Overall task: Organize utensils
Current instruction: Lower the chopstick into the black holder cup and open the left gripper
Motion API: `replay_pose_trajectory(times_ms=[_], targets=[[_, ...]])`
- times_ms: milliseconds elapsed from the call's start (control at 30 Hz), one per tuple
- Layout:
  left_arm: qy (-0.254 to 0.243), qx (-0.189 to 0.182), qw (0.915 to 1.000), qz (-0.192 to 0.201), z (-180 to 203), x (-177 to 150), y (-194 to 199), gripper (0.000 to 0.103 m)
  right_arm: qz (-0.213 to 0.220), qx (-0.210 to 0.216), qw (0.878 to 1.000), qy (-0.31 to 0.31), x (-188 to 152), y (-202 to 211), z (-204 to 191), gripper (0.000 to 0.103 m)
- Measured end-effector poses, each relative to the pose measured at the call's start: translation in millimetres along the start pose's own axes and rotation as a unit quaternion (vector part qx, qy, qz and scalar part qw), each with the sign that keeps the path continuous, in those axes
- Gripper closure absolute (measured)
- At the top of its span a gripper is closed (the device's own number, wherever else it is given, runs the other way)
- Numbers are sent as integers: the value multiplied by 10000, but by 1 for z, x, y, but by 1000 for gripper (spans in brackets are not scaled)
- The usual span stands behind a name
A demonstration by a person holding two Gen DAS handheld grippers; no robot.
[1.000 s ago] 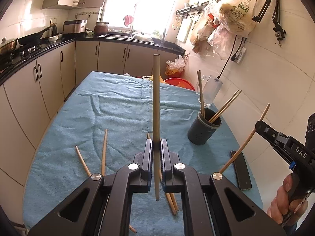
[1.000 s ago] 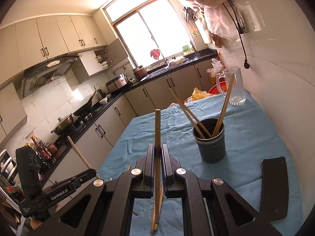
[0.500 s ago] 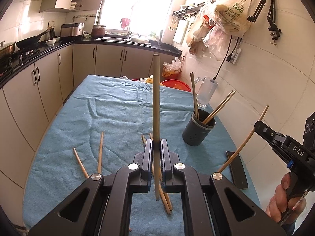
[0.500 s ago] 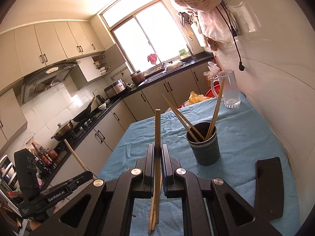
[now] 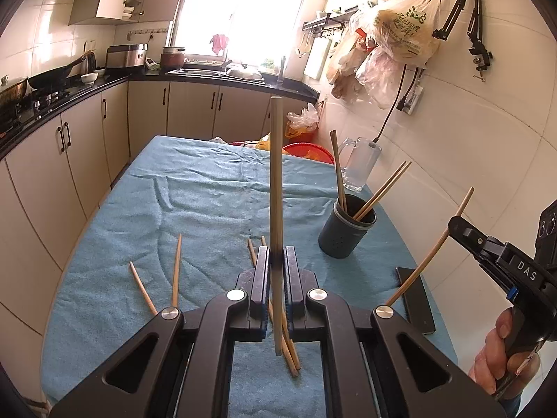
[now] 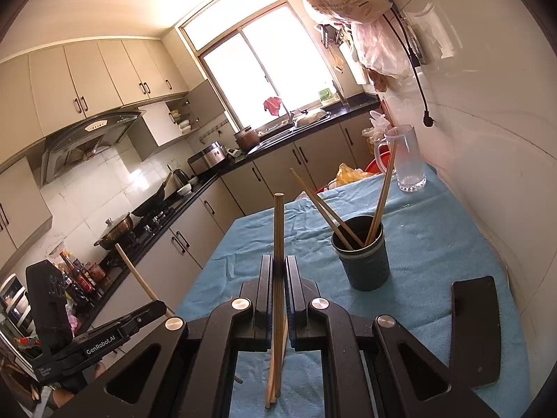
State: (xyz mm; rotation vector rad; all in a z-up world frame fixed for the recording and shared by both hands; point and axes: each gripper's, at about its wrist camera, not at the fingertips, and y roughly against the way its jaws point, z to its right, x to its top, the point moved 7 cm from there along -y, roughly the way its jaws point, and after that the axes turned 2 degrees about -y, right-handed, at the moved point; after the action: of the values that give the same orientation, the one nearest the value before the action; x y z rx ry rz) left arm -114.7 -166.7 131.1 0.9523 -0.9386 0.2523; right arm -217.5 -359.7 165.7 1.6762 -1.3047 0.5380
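My left gripper is shut on a wooden chopstick that stands upright between its pads. My right gripper is likewise shut on an upright chopstick. A dark round holder stands on the blue cloth ahead and to the right of both, with three chopsticks leaning in it. Loose chopsticks lie on the cloth at the left, and a pair lies under the left gripper. Each view shows the other gripper off to the side: the right gripper, and the left gripper.
A black phone lies on the cloth near the holder, by the tiled wall. A glass mug stands at the far right corner. The blue-covered table has cabinets along its left. Bags hang on the wall.
Both grippers stay shut on their chopsticks. The views drift only slightly; nothing on the cloth has moved.
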Motion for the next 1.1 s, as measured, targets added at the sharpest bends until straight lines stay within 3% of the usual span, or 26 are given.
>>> replay_pose_trajectory(times_ms=[433,1100], targets=[[-100,-62,9999,-9,15,20,-3,96,105,-73,9999,-20,9,4,7,96],[-335,-484,9980,230,83,106,-42,96,900,-452,9948,-144,110,13,38,96]])
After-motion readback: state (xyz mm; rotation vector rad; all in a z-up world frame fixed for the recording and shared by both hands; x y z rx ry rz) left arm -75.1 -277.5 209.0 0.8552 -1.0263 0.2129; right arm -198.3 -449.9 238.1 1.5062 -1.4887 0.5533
